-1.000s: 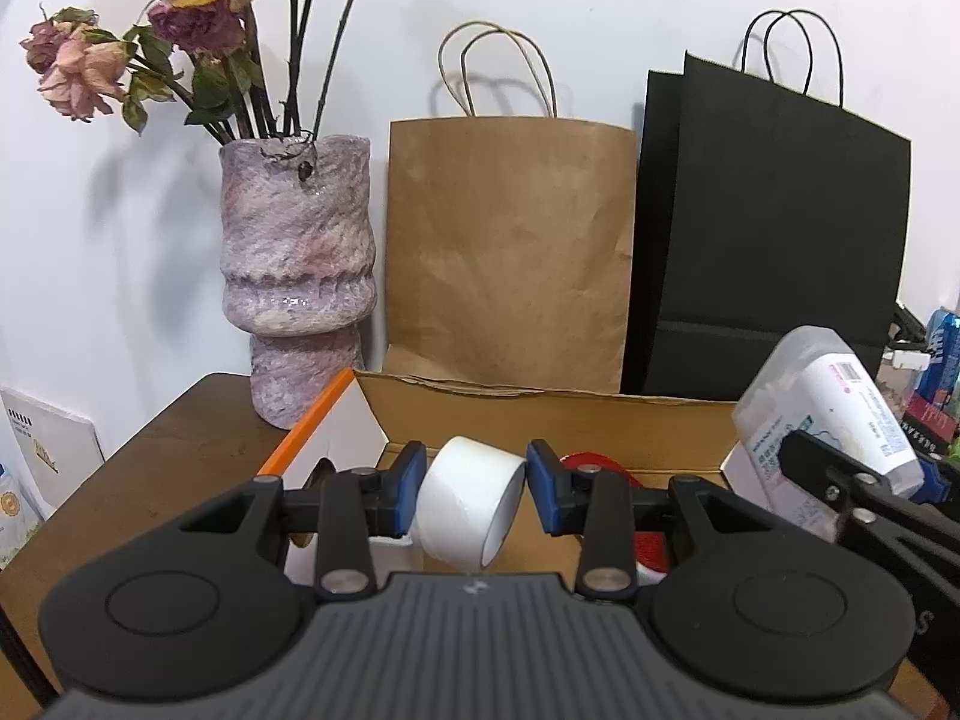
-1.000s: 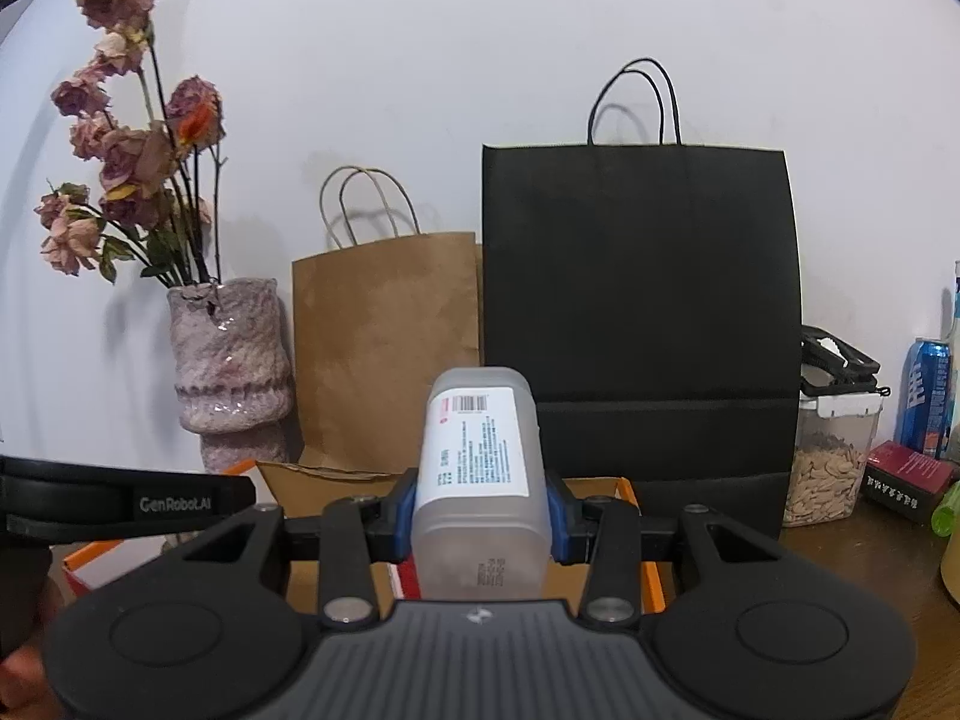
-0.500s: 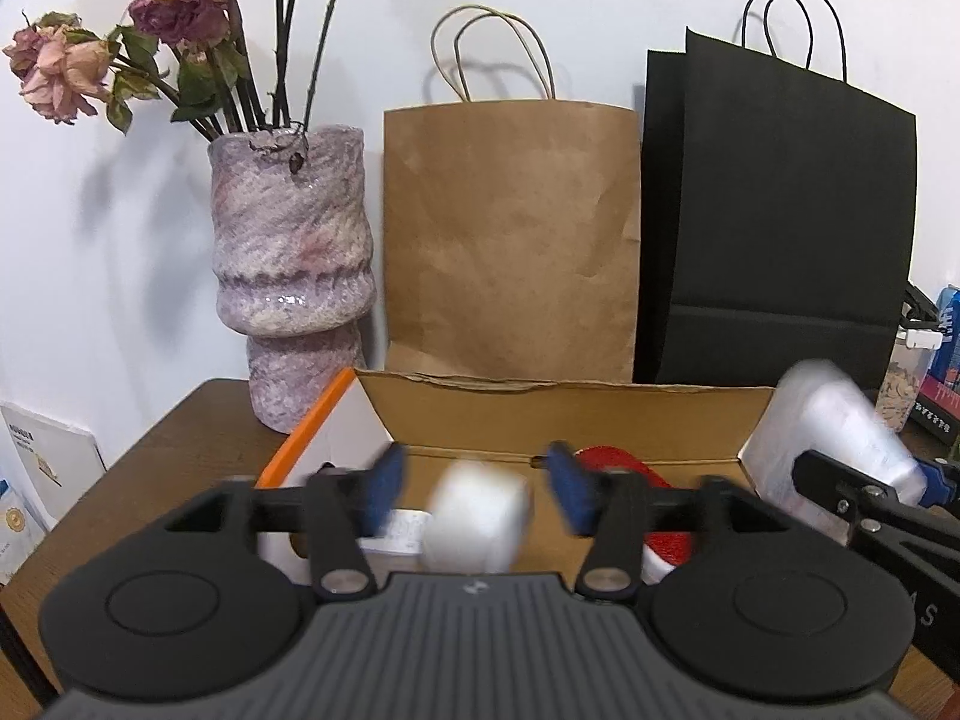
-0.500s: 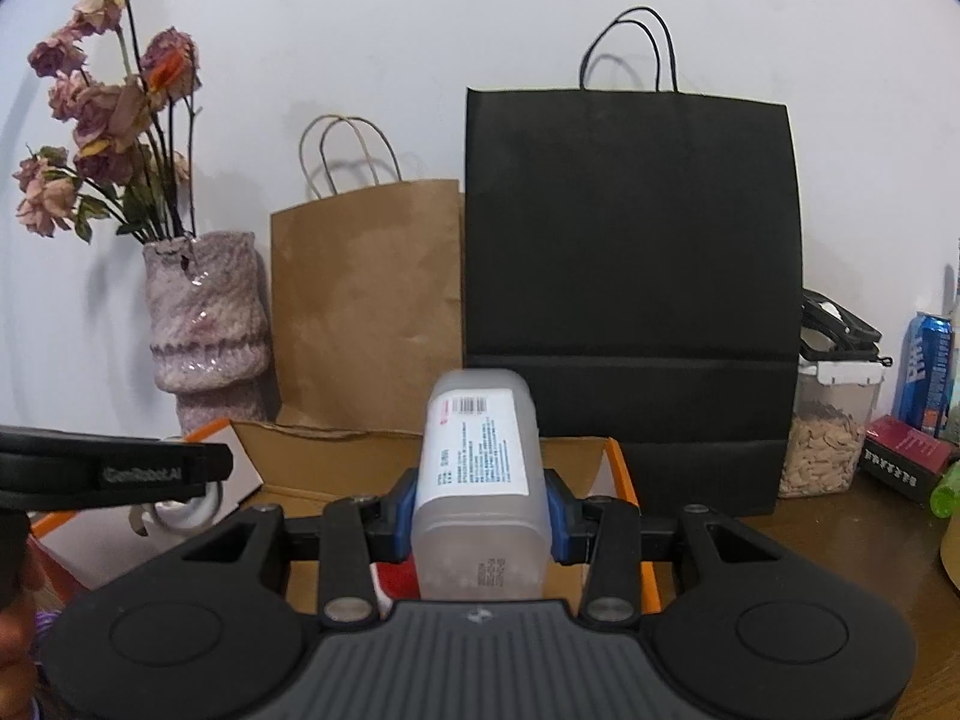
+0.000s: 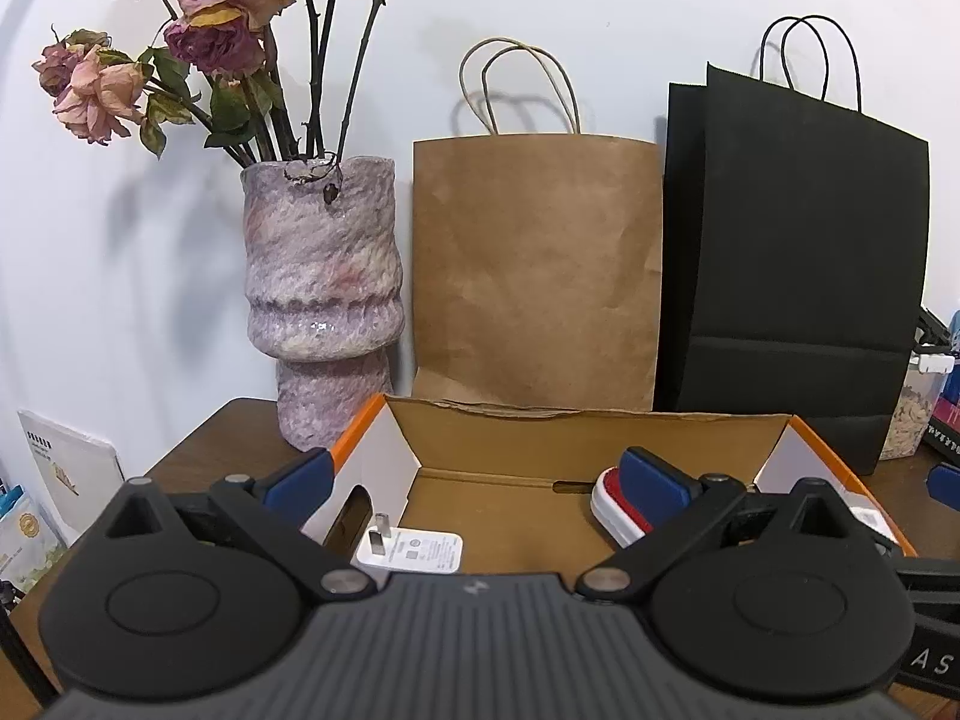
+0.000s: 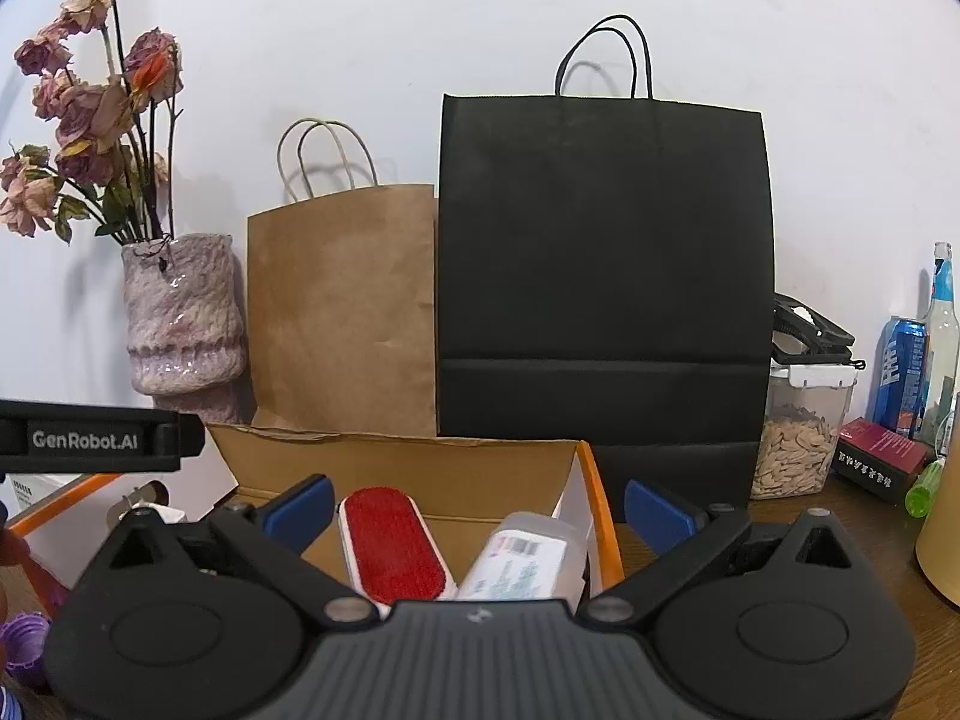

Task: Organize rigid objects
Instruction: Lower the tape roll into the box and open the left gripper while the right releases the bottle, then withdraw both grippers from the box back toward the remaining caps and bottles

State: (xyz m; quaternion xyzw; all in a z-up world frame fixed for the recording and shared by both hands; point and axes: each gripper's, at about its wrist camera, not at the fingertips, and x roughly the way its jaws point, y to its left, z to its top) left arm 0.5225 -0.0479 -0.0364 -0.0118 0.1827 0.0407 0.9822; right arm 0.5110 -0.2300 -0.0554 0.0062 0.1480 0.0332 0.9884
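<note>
Both grippers hang over the open cardboard box (image 5: 576,438) that sits near the back edge of the wooden table (image 5: 228,432). The left gripper (image 5: 474,477) has its jaws opening, spread wide with nothing between the blue pads. The right gripper (image 6: 477,507) is the same, jaws opening and wide apart, gripping nothing.

Down in the box, a white charger plug (image 5: 414,552) lies flat near the left wall. A red-faced lint brush (image 6: 393,546) lies along the floor of the box toward the right side. Just beside it, leaning into the right-hand corner, is a clear plastic bottle (image 6: 528,555) with a printed label; it looks tilted against the wall, though the gripper body hides its lower end.

Behind the box stand a mottled vase (image 5: 321,294), a brown paper bag (image 5: 534,276) and a black paper bag (image 5: 804,276).
</note>
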